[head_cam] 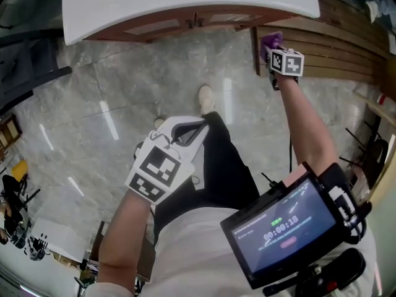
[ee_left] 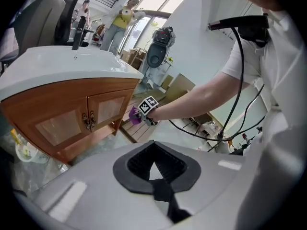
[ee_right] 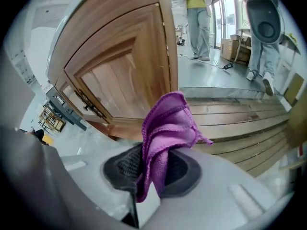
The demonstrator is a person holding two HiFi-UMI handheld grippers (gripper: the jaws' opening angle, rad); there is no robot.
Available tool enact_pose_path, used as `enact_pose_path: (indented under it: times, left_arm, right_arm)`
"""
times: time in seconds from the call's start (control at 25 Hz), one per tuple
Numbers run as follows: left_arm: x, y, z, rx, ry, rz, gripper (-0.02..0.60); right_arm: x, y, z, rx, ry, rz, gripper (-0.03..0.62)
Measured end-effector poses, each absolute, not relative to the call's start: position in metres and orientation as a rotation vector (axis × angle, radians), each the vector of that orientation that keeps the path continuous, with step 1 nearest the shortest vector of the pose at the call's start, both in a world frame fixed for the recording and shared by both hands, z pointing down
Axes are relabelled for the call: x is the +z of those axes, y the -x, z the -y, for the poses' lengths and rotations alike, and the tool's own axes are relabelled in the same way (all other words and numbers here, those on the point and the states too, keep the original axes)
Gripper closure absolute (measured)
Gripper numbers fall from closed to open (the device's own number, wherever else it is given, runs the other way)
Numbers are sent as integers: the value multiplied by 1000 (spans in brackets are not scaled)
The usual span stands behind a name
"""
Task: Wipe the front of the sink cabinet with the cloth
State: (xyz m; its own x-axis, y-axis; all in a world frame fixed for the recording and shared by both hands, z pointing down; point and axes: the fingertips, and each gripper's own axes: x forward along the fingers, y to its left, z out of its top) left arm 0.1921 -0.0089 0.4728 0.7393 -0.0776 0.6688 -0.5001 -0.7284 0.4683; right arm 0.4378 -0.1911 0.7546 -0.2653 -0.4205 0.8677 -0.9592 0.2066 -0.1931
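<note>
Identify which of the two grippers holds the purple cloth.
The right gripper: the purple cloth is pinched between its jaws, while the left gripper holds nothing.
</note>
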Motion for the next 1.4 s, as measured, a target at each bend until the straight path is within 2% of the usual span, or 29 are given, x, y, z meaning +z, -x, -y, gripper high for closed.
enact_pose_path:
  times: [0.68, 0.88, 1.4]
  left_arm:
    - [496, -211, 40, 836, -2237, 452, 575]
    - [478, -199, 27, 813, -2230, 474, 575]
    - [501, -169, 32, 780, -2187, 554, 575]
  right_arm:
    - [791, -405, 247, 999, -1207, 1853, 513]
    - [777, -365, 239, 992, -1164, 1888, 513]
    - [808, -283, 244, 959, -994, 1943, 513]
